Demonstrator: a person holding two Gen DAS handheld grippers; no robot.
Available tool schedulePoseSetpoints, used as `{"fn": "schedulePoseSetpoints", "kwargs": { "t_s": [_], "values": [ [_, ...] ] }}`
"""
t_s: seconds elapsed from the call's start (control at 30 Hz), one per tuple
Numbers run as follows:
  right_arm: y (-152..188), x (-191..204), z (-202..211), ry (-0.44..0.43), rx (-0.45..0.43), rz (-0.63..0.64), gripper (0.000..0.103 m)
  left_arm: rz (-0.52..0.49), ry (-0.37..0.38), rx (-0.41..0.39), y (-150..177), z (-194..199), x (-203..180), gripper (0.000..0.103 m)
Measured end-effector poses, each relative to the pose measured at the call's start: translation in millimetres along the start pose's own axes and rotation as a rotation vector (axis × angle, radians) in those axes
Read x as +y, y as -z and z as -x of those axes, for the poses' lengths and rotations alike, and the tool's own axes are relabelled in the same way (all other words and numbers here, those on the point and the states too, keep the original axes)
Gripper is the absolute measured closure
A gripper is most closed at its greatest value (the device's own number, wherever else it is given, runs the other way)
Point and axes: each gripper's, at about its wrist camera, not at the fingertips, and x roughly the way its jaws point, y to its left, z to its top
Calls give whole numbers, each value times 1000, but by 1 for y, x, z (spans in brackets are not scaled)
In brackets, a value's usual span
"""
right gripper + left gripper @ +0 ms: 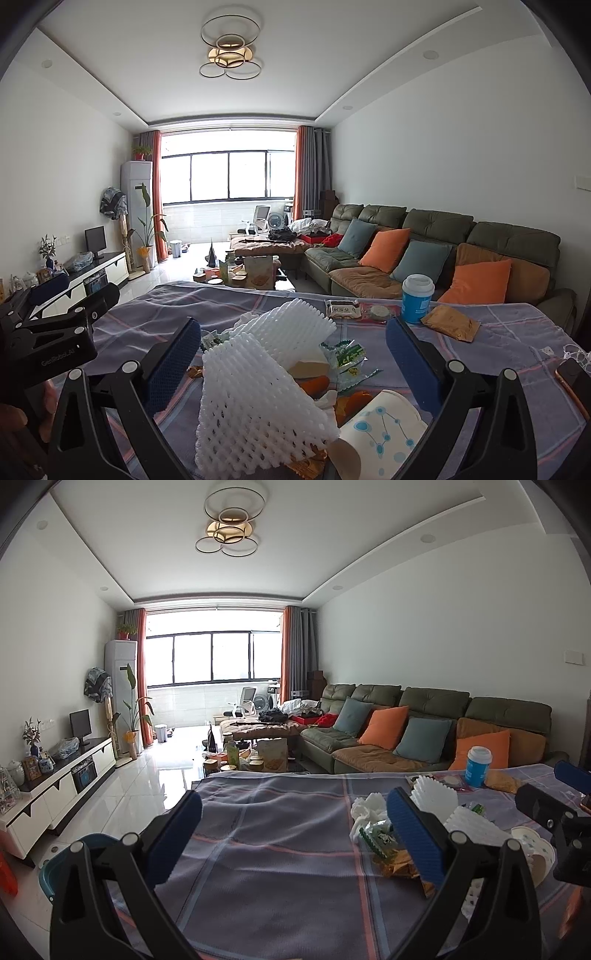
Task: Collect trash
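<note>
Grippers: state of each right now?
Left gripper: open, holding nothing, over the tablecloth.
Right gripper: open, holding nothing, jaws either side of the white foam net.

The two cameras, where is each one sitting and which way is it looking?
Left wrist: on the left gripper, low over the table, facing the window; its open fingers frame bare cloth, and the right gripper pokes in at the right edge.
Right wrist: on the right gripper, facing the same way; its open fingers frame the foam nets and paper cup, with the left gripper at the left edge.
Shared: table, window, sofa, blue cup, trash pile.
</note>
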Motion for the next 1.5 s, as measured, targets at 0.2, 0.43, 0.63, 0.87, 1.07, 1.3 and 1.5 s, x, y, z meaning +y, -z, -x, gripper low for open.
{"fn": "schedulePoseSetpoints", "kwargs": {
  "t_s": [0.2, 0.43, 0.63, 0.87, 1.07, 1.3, 1.5],
  "values": [
    [0, 0, 1, -1, 1, 0, 4, 2, 2, 3, 1, -1, 0, 3],
    [0, -1, -1, -3, 0, -1, 4, 5, 3, 1, 1, -1, 1, 3],
    [0, -1, 0, -5, 1, -3, 4, 7, 3, 1, 1, -1, 1, 3],
    [0, 0, 0, -3, 2, -2, 4, 8, 5, 1, 2, -1, 1, 3],
    [0, 0, 0, -5, 1, -2, 4, 10, 7, 2, 2, -2, 1, 3],
    [0, 0, 0, -5, 2, -3, 4, 10, 7, 1, 2, -3, 1, 3],
    [0, 1, 0, -5, 3, -2, 4, 9, 13, 3, 2, -4, 0, 3]
  ]
}}
